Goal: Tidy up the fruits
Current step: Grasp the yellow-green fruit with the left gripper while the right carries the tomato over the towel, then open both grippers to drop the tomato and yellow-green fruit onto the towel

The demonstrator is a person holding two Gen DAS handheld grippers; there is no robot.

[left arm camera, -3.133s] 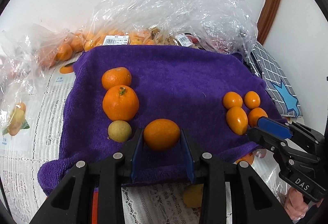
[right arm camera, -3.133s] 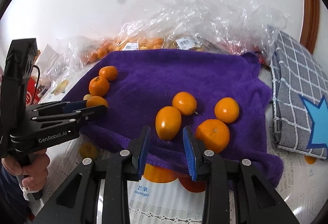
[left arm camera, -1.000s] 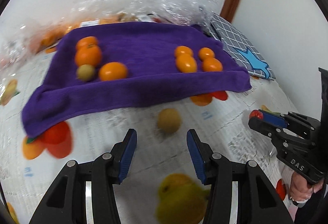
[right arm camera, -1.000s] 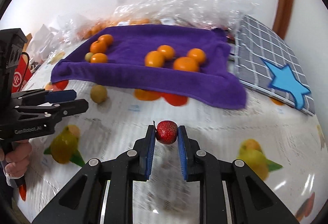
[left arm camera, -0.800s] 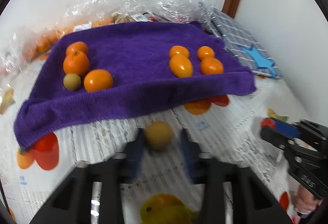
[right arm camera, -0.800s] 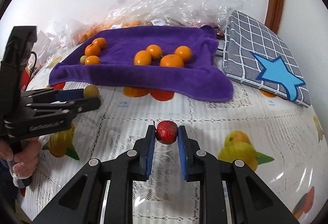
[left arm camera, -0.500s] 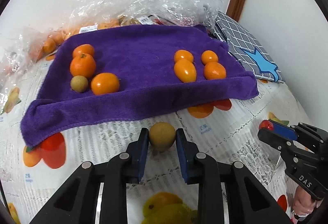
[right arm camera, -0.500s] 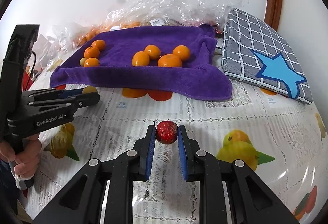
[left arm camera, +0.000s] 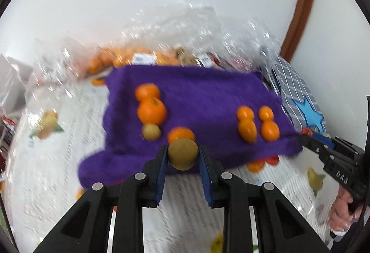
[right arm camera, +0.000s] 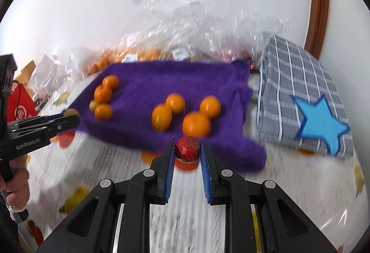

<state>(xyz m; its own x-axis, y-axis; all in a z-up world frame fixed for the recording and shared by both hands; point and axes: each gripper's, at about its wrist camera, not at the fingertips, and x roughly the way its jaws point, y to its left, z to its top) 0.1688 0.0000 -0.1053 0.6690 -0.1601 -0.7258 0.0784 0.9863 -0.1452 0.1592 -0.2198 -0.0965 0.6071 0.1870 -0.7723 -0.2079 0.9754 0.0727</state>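
My left gripper (left arm camera: 182, 158) is shut on a round tan-brown fruit (left arm camera: 183, 154), held above the table just before the purple towel's (left arm camera: 203, 95) front edge. My right gripper (right arm camera: 187, 153) is shut on a small red berry (right arm camera: 187, 147), held near the towel's (right arm camera: 185, 77) front right corner. On the towel lie three oranges and a small tan fruit (left arm camera: 151, 132) at the left, and several small oranges (left arm camera: 247, 129) at the right. Each gripper shows in the other's view: the right one (left arm camera: 305, 133), the left one (right arm camera: 69, 116).
Clear plastic bags of fruit (left arm camera: 161, 44) lie behind the towel against the white wall. A grey checked cloth with a blue star (right arm camera: 307, 100) lies at the right. The table has a white cloth printed with fruit (right arm camera: 81, 160). A red package (right arm camera: 19, 107) sits far left.
Both grippers have lifted and moved toward the towel with their fruits. The left gripper closed on the tan fruit about half a second ago and has raised it off the table.
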